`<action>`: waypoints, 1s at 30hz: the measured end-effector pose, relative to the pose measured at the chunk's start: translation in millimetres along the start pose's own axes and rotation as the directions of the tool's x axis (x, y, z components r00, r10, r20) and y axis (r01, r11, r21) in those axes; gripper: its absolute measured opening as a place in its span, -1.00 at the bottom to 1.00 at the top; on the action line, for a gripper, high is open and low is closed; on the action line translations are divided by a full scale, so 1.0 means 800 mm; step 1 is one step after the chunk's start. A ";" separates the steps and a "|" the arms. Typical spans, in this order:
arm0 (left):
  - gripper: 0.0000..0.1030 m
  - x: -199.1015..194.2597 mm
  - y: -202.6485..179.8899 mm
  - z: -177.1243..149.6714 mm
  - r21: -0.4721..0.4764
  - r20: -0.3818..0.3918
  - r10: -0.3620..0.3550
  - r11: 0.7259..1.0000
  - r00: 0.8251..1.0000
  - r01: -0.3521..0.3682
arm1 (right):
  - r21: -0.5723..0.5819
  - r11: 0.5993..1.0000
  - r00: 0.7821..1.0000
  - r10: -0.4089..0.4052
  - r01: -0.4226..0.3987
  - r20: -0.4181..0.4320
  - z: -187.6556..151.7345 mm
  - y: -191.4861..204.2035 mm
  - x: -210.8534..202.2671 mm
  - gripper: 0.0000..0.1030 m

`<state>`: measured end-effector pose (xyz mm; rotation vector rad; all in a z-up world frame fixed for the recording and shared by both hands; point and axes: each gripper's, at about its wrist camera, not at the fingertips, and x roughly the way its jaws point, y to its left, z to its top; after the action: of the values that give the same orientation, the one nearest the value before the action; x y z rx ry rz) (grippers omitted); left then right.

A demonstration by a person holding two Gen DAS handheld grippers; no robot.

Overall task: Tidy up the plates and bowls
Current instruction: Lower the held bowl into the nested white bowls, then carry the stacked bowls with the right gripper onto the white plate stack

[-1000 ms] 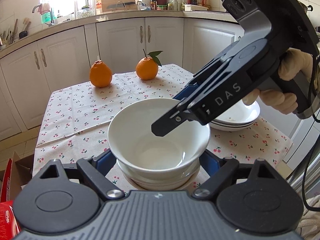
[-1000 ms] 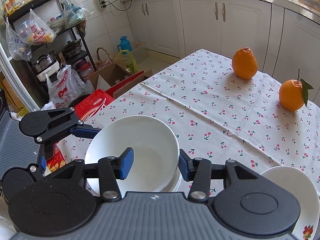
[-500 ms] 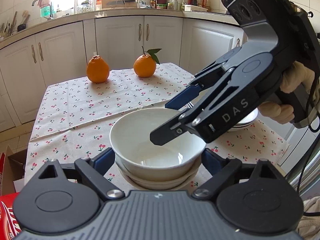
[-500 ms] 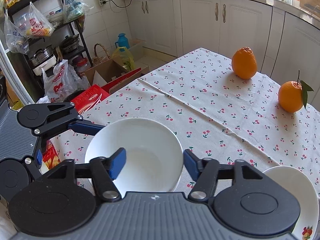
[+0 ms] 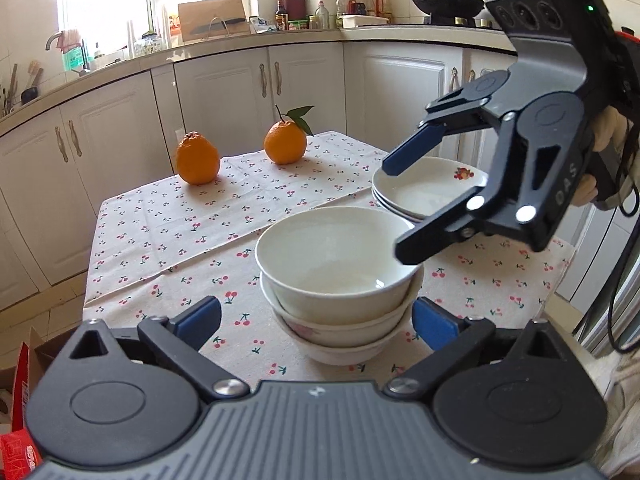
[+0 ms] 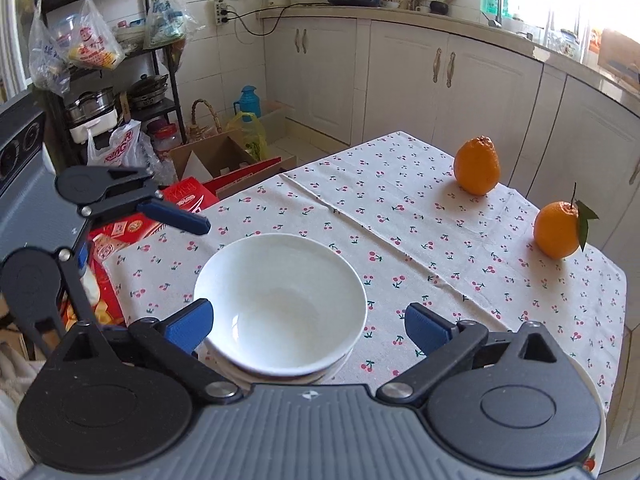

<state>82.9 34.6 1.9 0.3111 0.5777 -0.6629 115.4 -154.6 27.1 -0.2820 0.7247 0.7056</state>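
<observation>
A stack of three white bowls (image 5: 340, 280) stands on the cherry-print tablecloth (image 5: 168, 232); the top bowl also shows in the right wrist view (image 6: 280, 304). A stack of white plates (image 5: 424, 196) with a fruit print sits behind it to the right. My left gripper (image 5: 316, 320) is open, its fingers on either side of the bowl stack and apart from it. My right gripper (image 6: 308, 322) is open and empty, just above the top bowl's near rim. It also shows in the left wrist view (image 5: 404, 208), over the bowls' right side.
Two oranges (image 5: 198, 158) (image 5: 285, 142) sit at the table's far side. White cabinets (image 5: 224, 92) stand behind. Red boxes and cartons (image 6: 188, 196) lie on the floor by the table's edge, and a shelf with bags (image 6: 92, 40) stands beyond.
My right gripper has opened wide, let go of the top bowl and drawn back upward. The left gripper has pulled back from the stack, so all three bowls show.
</observation>
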 end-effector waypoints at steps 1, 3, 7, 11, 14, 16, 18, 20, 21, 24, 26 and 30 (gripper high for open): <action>0.98 0.000 0.003 -0.004 0.020 -0.002 -0.005 1.000 1.000 0.005 | -0.030 1.000 1.000 -0.007 0.006 -0.005 -0.005 0.005 -0.003 1.00; 0.98 0.006 0.010 -0.010 0.049 -0.037 -0.020 0.999 0.999 0.022 | -0.090 0.996 0.999 -0.021 0.018 -0.026 -0.015 0.015 -0.004 1.00; 0.97 0.029 0.025 -0.017 0.057 -0.102 -0.065 0.996 0.993 0.071 | -0.158 0.987 0.996 -0.027 0.013 -0.085 -0.039 0.025 0.015 1.00; 0.97 0.052 0.028 -0.023 0.118 -0.143 -0.114 0.984 0.983 0.131 | -0.178 0.984 0.992 -0.026 0.003 -0.126 -0.050 0.026 0.041 1.00; 0.96 0.065 0.029 -0.025 0.159 -0.165 -0.166 0.968 0.972 0.192 | -0.176 0.984 0.991 -0.005 -0.019 -0.131 -0.050 0.020 0.054 1.00; 0.91 0.074 0.033 -0.025 0.175 -0.181 -0.208 0.955 0.961 0.239 | -0.168 0.985 0.991 0.010 -0.033 -0.135 -0.050 0.014 0.062 1.00; 0.89 0.080 0.037 -0.022 0.180 -0.190 -0.252 0.941 0.949 0.286 | -0.168 0.984 0.989 0.031 -0.055 -0.143 -0.049 0.010 0.069 1.00; 0.87 0.083 0.041 -0.020 0.196 -0.195 -0.284 0.927 0.939 0.321 | -0.181 0.981 0.987 0.048 -0.075 -0.151 -0.049 0.007 0.075 1.00; 0.85 0.085 0.042 -0.019 0.203 -0.198 -0.297 0.920 0.934 0.335 | -0.189 0.978 0.986 0.055 -0.084 -0.157 -0.048 0.006 0.078 1.00; 0.81 0.091 0.044 -0.014 0.224 -0.210 -0.327 0.901 0.921 0.371 | -0.202 0.972 0.982 0.086 -0.120 -0.169 -0.047 0.004 0.082 0.99; 0.79 0.095 0.046 -0.011 0.233 -0.221 -0.345 0.890 0.912 0.393 | -0.203 0.969 0.979 0.108 -0.143 -0.176 -0.045 0.002 0.082 0.99; 0.74 0.101 0.049 -0.007 0.221 -0.241 -0.373 0.878 0.896 0.425 | -0.208 0.963 0.974 0.132 -0.170 -0.184 -0.039 0.000 0.081 0.99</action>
<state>158.0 26.9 -47.2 0.5209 0.7479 -1.1287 133.7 -137.3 -40.0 -0.5002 0.8350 0.9190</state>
